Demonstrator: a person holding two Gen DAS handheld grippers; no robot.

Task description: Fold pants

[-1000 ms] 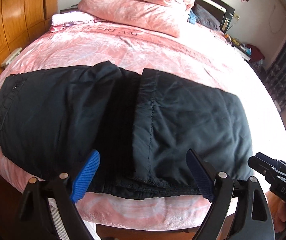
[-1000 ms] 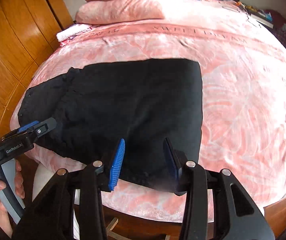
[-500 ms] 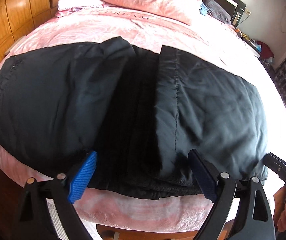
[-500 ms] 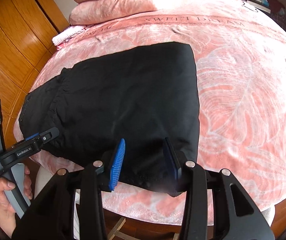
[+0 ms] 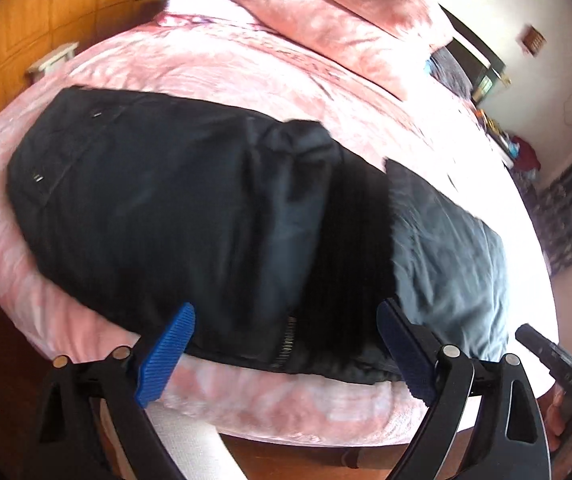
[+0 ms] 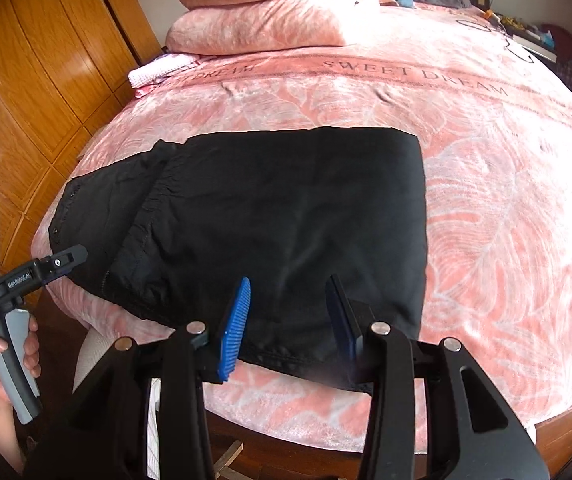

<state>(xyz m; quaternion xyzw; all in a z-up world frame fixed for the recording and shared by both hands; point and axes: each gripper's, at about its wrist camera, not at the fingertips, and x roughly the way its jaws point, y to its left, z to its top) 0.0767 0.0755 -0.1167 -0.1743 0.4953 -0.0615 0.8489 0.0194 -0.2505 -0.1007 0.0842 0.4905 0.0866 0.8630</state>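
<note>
Nearest the lens, the left gripper has its 2 blue fingers spread wide and grasping nothing, poised at the bed's near edge just short of the black pants. The right gripper is likewise released, its 2 pads parted over the near hem of the folded leg section, with no cloth pinched between them. Just beyond both sets of fingers the pants lie flat on the pink bedspread, legs doubled back toward the waistband, which sits to the left of the fingers with its snaps showing. The garment probably lies close to the edge so both tools can reach it; a further fold appears to remain. Farther beyond the fingertips are stacked pink pillows, with wooden wardrobe doors off to the left.
</note>
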